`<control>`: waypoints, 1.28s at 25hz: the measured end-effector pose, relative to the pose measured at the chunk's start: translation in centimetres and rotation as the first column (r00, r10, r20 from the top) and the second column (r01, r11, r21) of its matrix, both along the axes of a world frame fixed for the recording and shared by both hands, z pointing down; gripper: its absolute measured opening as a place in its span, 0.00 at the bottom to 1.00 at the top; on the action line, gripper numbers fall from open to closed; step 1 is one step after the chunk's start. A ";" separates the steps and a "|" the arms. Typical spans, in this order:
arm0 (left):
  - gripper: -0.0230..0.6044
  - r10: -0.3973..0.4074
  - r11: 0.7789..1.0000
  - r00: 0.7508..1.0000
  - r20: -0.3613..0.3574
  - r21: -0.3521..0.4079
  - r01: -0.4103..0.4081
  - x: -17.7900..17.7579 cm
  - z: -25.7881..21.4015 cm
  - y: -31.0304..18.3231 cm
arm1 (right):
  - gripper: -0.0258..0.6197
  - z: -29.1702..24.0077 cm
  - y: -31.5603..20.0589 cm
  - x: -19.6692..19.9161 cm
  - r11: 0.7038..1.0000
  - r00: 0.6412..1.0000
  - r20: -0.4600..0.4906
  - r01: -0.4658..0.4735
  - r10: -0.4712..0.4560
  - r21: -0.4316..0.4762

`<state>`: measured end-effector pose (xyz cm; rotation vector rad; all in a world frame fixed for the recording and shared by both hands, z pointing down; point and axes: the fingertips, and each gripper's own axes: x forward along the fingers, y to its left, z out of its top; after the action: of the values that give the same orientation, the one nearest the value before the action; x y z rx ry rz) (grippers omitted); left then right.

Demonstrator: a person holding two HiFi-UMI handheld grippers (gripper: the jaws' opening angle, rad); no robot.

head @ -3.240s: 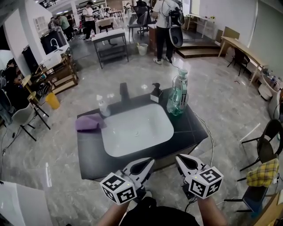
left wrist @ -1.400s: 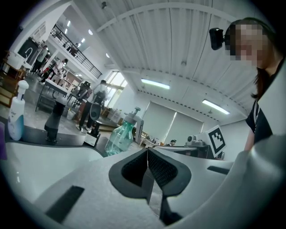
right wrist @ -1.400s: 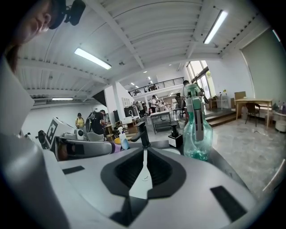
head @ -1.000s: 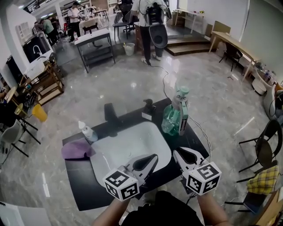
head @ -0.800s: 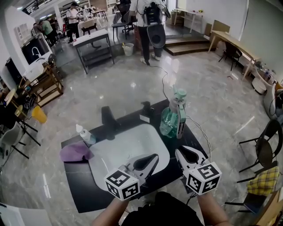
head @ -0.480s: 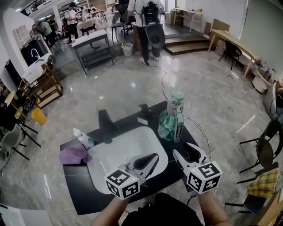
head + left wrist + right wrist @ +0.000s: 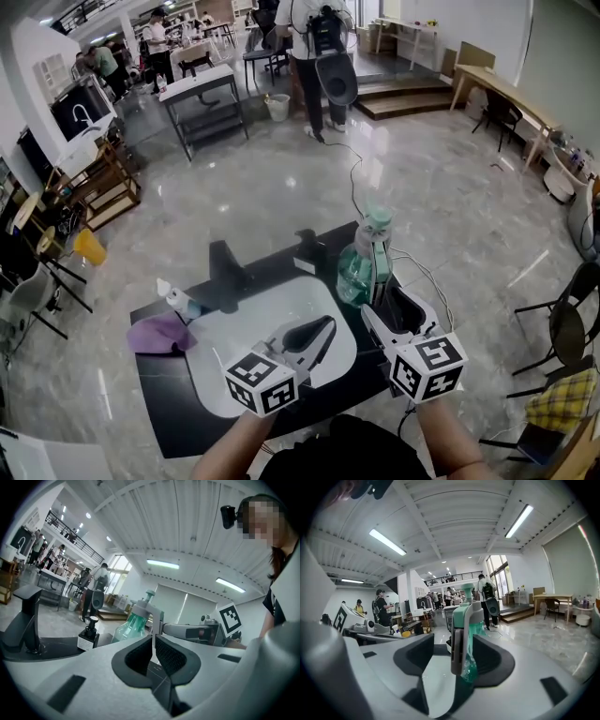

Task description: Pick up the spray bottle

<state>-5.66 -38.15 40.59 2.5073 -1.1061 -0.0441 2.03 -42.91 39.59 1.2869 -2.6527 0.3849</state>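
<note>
A green spray bottle (image 7: 354, 267) with a white pump head stands upright at the right end of the black counter (image 7: 169, 412). My right gripper (image 7: 394, 305) is just in front of it, its jaws opening wide. In the right gripper view the spray bottle (image 7: 466, 634) and its white lever stand in the gap of the right gripper (image 7: 457, 660), and neither pad touches them. My left gripper (image 7: 323, 328) hovers over the white basin (image 7: 234, 375) with its jaws shut and nothing in them. In the left gripper view the spray bottle (image 7: 133, 625) rises beyond the left gripper (image 7: 153, 641).
A black faucet (image 7: 223, 262) and a black soap dispenser (image 7: 307, 248) stand behind the basin. A small clear spray bottle (image 7: 173, 298) and a purple cloth (image 7: 159, 333) lie at the counter's left. A cable (image 7: 422, 272) runs off the right edge. People and furniture stand far behind.
Both grippers have moved forward toward the counter and the green bottle. The right gripper's jaws have gone from shut to wide apart. The left gripper stays shut.
</note>
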 end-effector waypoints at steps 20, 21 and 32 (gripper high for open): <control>0.05 -0.062 0.997 0.998 0.002 0.038 0.062 -0.1 0.3 -6.1 | 0.40 -0.1 -6.5 -0.9 0.995 0.996 -0.006 -0.087 0.088 0.044; 0.05 -0.066 0.997 0.998 0.002 0.041 0.066 -0.1 0.2 -6.4 | 0.40 -0.1 -6.6 -0.9 0.995 0.996 -0.005 -0.088 0.088 0.041; 0.05 -0.067 0.994 0.998 -0.011 0.085 0.068 0.8 -1.1 -9.0 | 0.40 0.3 -7.1 -1.3 0.996 0.996 -0.027 -0.079 0.080 0.041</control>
<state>-4.89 -47.10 39.48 2.5411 -1.2099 -0.1234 0.73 -50.02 39.86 1.4030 -2.6039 0.3233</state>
